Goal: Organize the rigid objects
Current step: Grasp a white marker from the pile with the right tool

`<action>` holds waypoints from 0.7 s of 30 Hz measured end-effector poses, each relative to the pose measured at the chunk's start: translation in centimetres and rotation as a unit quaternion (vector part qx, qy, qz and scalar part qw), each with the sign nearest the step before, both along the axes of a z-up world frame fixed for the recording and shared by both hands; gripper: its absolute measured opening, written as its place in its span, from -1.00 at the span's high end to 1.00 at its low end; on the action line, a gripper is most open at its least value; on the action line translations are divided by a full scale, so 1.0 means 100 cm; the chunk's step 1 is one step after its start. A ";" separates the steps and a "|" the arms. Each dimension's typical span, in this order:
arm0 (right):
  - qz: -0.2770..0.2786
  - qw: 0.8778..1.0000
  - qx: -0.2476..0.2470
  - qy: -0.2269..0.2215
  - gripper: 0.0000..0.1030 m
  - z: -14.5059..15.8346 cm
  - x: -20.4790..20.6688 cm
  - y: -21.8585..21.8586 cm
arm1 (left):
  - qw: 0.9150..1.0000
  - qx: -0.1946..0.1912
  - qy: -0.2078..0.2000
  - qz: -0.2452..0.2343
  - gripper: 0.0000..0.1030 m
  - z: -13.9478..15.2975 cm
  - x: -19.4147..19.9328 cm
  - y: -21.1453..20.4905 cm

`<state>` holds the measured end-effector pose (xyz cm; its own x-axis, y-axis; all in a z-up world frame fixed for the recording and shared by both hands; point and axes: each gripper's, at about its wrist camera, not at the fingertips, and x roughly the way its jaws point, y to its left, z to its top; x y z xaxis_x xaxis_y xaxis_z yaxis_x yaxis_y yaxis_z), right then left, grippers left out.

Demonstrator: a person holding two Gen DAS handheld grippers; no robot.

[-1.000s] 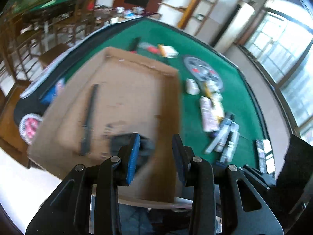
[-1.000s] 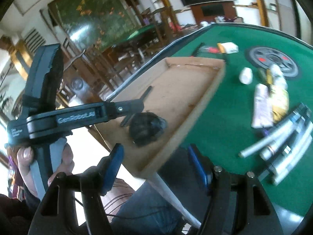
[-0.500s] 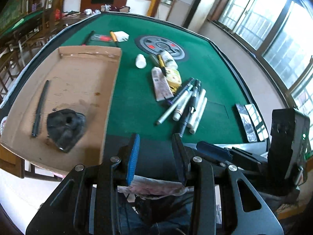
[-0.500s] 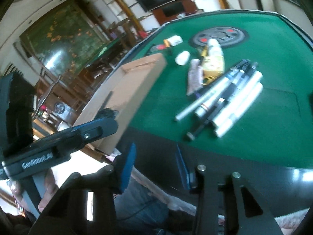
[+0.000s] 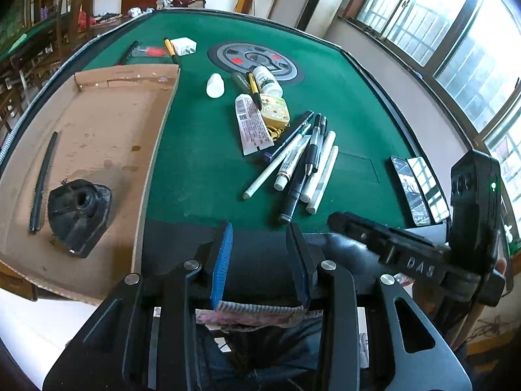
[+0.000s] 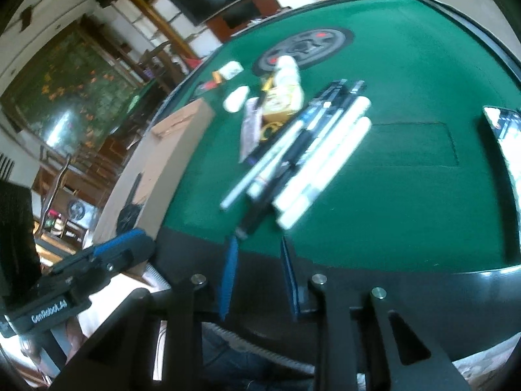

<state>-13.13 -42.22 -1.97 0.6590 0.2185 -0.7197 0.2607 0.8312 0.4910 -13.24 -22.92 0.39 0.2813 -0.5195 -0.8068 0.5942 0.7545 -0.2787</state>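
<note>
Green table [image 5: 202, 150] | right-wrist view blurred | pens [image 6: 302, 159] smeared

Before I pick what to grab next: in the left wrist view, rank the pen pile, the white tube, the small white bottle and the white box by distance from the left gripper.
1. Pen pile, just ahead of the left gripper, slightly right.
2. White tube, beyond the pens, centre.
3. Small white bottle, farther, beside the cardboard tray.
4. White box, farthest, past the tray's far wall.

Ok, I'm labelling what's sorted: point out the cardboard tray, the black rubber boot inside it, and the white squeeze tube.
brown cardboard tray [image 5: 107, 120], left wrist view, bare floor.
black rubber boot [image 5: 76, 210], left wrist view, top surface.
white squeeze tube [image 5: 252, 127], left wrist view, printed body.
</note>
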 end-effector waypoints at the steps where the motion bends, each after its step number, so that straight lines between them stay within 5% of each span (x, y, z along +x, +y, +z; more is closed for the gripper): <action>1: -0.011 1.000 -0.001 0.004 0.50 0.000 0.001 -0.005 | 1.000 0.000 0.002 -0.001 0.35 -0.002 0.002 -0.001; 21: -0.094 0.991 -0.031 0.085 0.57 -0.008 0.035 -0.029 | 0.999 -0.005 0.022 -0.024 0.35 -0.020 0.021 -0.010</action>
<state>-9.60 -45.08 -2.76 0.5516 0.0553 -0.8322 0.4884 0.7874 0.3761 -11.12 -23.90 -1.58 0.2204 -0.5395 -0.8127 0.6168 0.7225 -0.3124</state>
